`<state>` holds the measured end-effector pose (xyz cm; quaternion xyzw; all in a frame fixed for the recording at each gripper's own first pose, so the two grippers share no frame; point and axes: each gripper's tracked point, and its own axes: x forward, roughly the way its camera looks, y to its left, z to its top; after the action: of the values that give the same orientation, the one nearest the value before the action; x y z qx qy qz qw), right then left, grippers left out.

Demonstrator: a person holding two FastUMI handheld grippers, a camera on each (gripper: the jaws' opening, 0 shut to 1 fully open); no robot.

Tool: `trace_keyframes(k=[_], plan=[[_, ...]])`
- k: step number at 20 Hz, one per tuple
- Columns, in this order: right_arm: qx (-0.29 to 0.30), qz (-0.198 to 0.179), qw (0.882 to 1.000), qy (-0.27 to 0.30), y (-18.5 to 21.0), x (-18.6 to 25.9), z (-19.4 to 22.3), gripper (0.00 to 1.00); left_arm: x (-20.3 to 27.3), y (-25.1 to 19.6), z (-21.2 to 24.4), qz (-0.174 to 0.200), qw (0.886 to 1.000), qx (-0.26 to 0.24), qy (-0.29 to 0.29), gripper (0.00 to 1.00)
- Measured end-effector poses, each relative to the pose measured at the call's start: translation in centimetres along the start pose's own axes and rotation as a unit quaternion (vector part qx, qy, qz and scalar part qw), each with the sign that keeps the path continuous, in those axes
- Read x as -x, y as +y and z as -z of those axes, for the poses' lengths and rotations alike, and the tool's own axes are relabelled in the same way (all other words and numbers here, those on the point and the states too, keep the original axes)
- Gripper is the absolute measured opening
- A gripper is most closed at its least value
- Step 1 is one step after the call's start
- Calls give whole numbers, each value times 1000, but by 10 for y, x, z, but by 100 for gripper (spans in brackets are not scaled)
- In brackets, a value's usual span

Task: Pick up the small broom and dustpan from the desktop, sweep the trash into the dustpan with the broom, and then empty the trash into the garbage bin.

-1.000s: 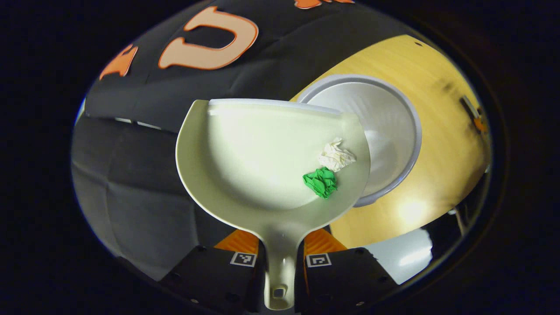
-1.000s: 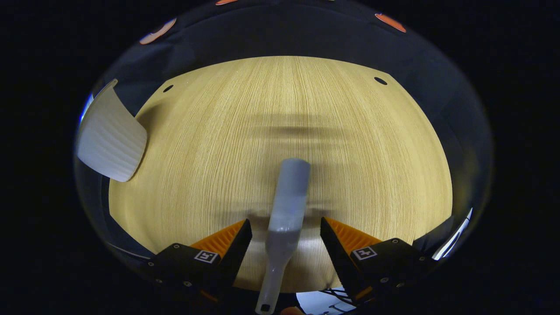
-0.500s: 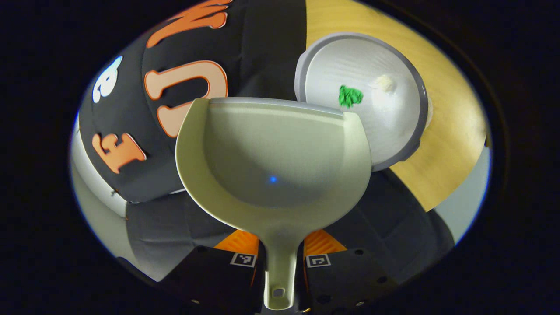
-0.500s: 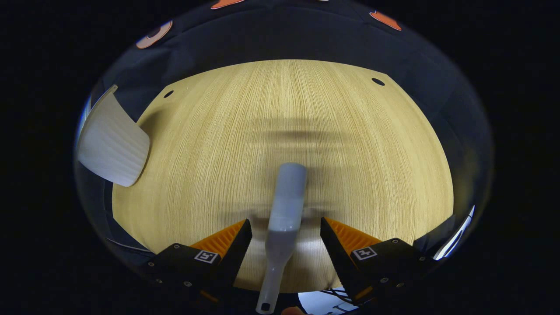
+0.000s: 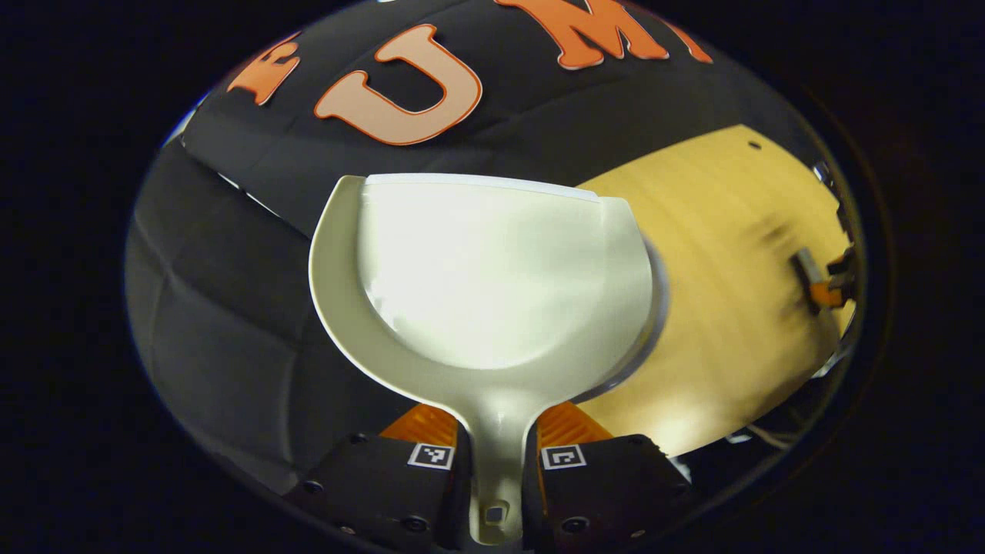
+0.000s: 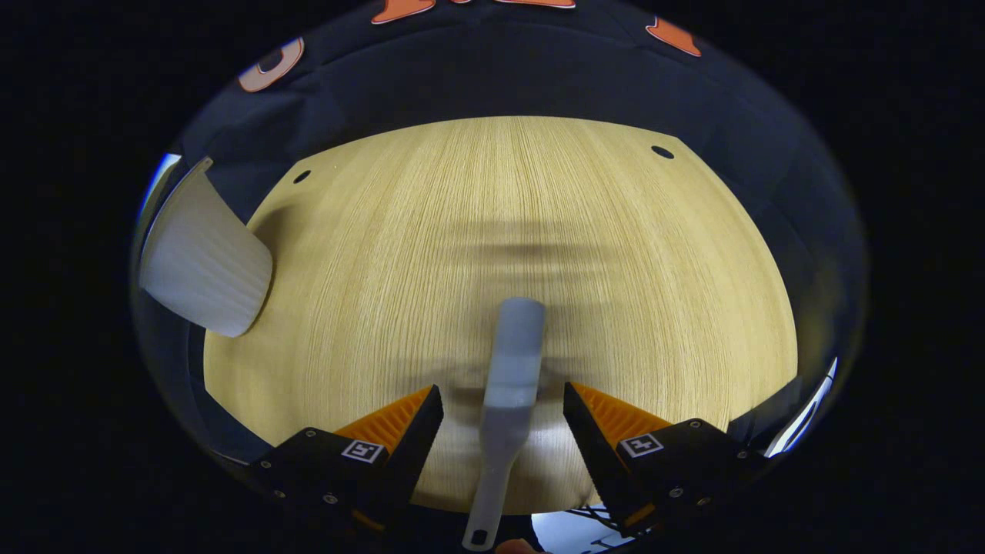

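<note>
over the desk edge the left gripper (image 5: pixel 496 454) grips the dustpan (image 5: pixel 481 285) — swung level again, bin now hidden — right gripper (image 6: pixel 504 431) open.

Dustpan (image 5: pixel 477 285): smooth, glossy plastic. Broom (image 6: pixel 512 385): matt grey plastic. Desktop (image 6: pixel 500 231): fine-grained wood finish, satin. Garbage bin (image 6: pixel 202 269): ribbed white plastic.

Left claw (image 5: pixel 492 462) clamped tight; right claw (image 6: pixel 504 419) spread wide.
</note>
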<state>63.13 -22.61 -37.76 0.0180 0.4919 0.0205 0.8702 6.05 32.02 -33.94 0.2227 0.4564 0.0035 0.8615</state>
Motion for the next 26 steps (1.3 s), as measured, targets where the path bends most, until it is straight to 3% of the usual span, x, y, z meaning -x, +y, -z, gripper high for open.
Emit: trace_keyframes(k=[4, 7, 9, 14, 20, 24, 26], plan=[[0, -3, 1000, -28, -5, 12, -14, 95, 2, -108, -37, 116, 991, 39, -49, 27], [6, -2, 1000, -27, -15, 13, -11, 95, -2, -179, -54, 194, 978, 66, -42, 27], [10, -5, 1000, -25, -16, 12, -8, 95, -6, -232, -35, 224, 971, 88, -17, 27], [25, -14, 999, -19, -21, 10, -4, 95, -66, -285, 14, 232, 956, 159, 82, 27], [37, -20, 999, -13, -24, 9, -2, 95, -104, -335, 64, 228, 941, 172, 180, 28], [47, -21, 999, -6, -25, 8, 2, 95, -119, -350, 82, 226, 939, 162, 200, 28], [50, -20, 999, -3, -25, 6, 4, 95, -120, -357, 85, 233, 933, 173, 213, 28]])
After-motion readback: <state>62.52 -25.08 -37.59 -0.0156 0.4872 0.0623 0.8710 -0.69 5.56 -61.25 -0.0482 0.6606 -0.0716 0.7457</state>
